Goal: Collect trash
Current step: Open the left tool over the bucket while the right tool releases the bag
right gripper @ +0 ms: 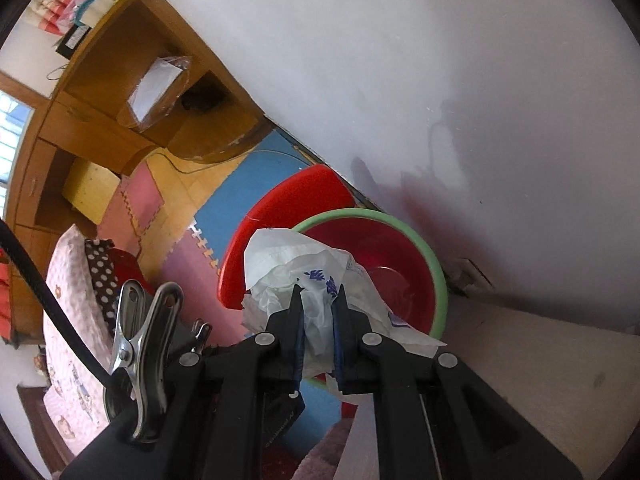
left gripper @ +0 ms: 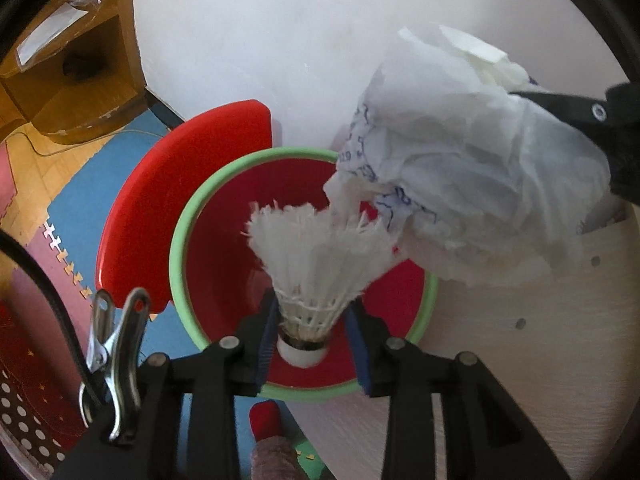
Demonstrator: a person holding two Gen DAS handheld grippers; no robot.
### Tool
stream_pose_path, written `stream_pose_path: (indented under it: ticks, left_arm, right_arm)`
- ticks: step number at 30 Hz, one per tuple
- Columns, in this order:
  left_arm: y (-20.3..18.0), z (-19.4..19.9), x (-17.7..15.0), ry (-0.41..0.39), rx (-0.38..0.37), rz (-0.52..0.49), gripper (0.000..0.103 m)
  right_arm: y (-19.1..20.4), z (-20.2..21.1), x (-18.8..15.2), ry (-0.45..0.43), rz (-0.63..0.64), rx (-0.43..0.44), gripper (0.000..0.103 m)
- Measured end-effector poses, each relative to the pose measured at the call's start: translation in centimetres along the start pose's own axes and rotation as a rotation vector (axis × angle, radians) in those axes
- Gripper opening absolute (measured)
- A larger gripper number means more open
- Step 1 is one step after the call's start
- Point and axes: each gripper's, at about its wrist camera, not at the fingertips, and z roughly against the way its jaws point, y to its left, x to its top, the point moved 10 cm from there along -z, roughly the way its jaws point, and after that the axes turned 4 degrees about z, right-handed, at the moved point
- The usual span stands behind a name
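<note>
A white feather shuttlecock [left gripper: 320,264] stands cork-down between the blue pads of my left gripper [left gripper: 312,304]. Its jaws stand a little apart from the cork, so the grip looks loose and open. Directly below it is a red basin with a green rim [left gripper: 180,248]. My right gripper [right gripper: 318,292] is shut on a crumpled white plastic bag with blue print [right gripper: 280,264]. It holds the bag over the near edge of the same basin [right gripper: 436,276]. In the left wrist view the bag [left gripper: 460,168] hangs at the upper right, touching the shuttlecock's feathers.
A red plastic tray or lid [left gripper: 160,200] leans behind the basin against the white wall [left gripper: 280,40]. A pale wooden surface [left gripper: 500,360] lies to the right. Coloured foam mats [right gripper: 224,208] cover the floor, and a wooden cabinet [right gripper: 100,128] stands at the left.
</note>
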Motion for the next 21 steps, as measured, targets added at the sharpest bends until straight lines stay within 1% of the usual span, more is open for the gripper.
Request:
stream_pose_path:
  ticks: [2, 5, 9, 11, 13, 15, 21]
  left_arm:
    - [0.0, 0.0, 0.0, 0.002, 0.002, 0.000, 0.044]
    - [0.0, 0.2, -0.2, 0.000, 0.004, -0.004, 0.045]
    - [0.1, 0.6, -0.1, -0.008, 0.003, -0.009, 0.047]
    - [0.1, 0.9, -0.1, -0.009, 0.012, -0.016, 0.050]
    - [0.2, 1.2, -0.1, -0.013, 0.019, -0.019, 0.050]
    - [0.2, 1.6, -0.2, -0.017, 0.021, -0.018, 0.050]
    - [0.2, 3.1, -0.2, -0.029, 0.036, -0.019, 0.050]
  right_arm:
    - [-0.1, -0.2, 0.0, 0.007, -0.002, -0.009, 0.013]
    - [-0.1, -0.5, -0.3, 0.024, -0.027, -0.010, 0.014]
    - [-0.5, -0.6, -0.3, 0.032, -0.065, -0.013, 0.024]
    - [-0.6, -0.4, -0.3, 0.033, -0.076, -0.010, 0.030]
    - [-0.5, 0.0, -0.2, 0.024, -0.075, -0.017, 0.033]
    - [-0.4, 0.2, -0.1, 0.016, -0.074, -0.021, 0.034]
    - [0.4, 1.8, -0.3, -0.010, -0.072, 0.009, 0.034]
